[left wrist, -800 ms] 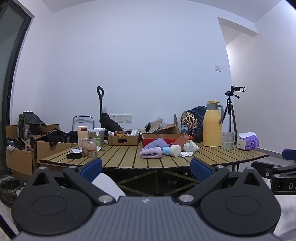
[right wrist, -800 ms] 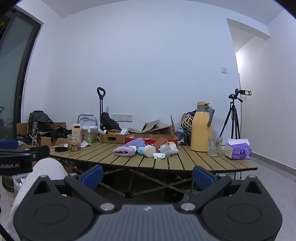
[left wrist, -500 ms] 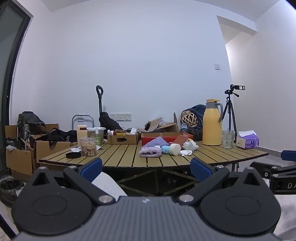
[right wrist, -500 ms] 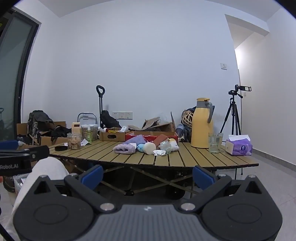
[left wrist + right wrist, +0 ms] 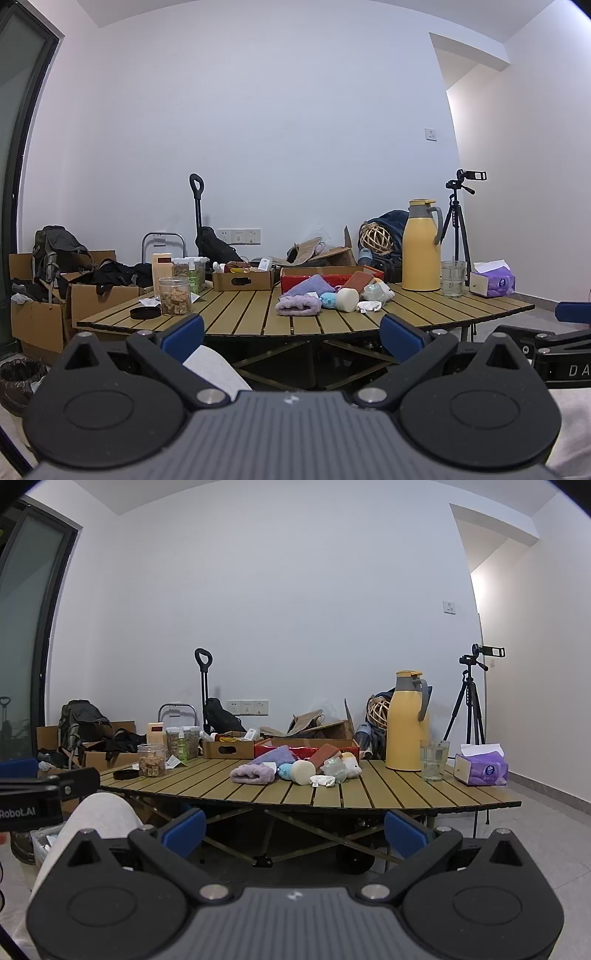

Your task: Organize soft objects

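A heap of soft things lies mid-table: a lilac towel (image 5: 298,305) (image 5: 253,774), a small blue plush (image 5: 328,300) (image 5: 284,770), a cream foam cylinder (image 5: 347,299) (image 5: 303,771), a white-green plush (image 5: 376,293) (image 5: 341,768) and a white crumpled scrap (image 5: 369,305) (image 5: 322,780). Behind them sits a red box (image 5: 295,279) (image 5: 306,746). My left gripper (image 5: 291,338) is open and empty, well short of the table's near edge. Level with it, my right gripper (image 5: 294,830) is also open and empty, some way from the table.
The slatted wooden table (image 5: 251,317) (image 5: 388,794) also holds a yellow thermos (image 5: 421,245), a glass (image 5: 453,279), a purple tissue pack (image 5: 493,283), a snack jar (image 5: 175,296), a black lid (image 5: 145,312) and a cardboard tray (image 5: 242,280). A person's knee (image 5: 98,812) is at the left. Boxes, bags and a tripod (image 5: 470,698) surround the table.
Both views have shifted slightly: the table has dropped a little in the frames and looks marginally nearer. Both grippers stay open and empty.
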Motion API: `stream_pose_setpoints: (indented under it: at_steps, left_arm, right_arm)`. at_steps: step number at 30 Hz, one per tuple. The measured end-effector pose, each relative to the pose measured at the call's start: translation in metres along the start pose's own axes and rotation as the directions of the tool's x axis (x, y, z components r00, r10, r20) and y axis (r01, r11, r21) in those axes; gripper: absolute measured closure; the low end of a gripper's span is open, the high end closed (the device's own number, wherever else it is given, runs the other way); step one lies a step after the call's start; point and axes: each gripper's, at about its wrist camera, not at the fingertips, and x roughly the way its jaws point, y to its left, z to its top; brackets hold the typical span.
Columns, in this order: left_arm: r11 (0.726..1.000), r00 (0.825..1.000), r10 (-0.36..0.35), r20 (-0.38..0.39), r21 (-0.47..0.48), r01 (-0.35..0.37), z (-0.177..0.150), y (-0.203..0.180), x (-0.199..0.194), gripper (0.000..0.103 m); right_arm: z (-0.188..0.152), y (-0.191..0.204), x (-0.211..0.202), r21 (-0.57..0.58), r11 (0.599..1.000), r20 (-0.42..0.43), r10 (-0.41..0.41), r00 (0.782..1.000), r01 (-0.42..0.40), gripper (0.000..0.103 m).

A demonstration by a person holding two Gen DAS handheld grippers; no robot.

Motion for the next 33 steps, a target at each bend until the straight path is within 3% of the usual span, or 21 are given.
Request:
stream_pose_setpoints:
  at_steps: [33]
  left_arm:
    - [1.000, 1.000, 0.000, 0.004, -0.001, 0.000, 0.0028, 0.0020, -0.0004, 0.000]
  right_arm:
    - [-0.0014, 0.0003, 0.0028, -0.006, 1.000, 0.001, 0.011, 1.000, -0.011, 0.000]
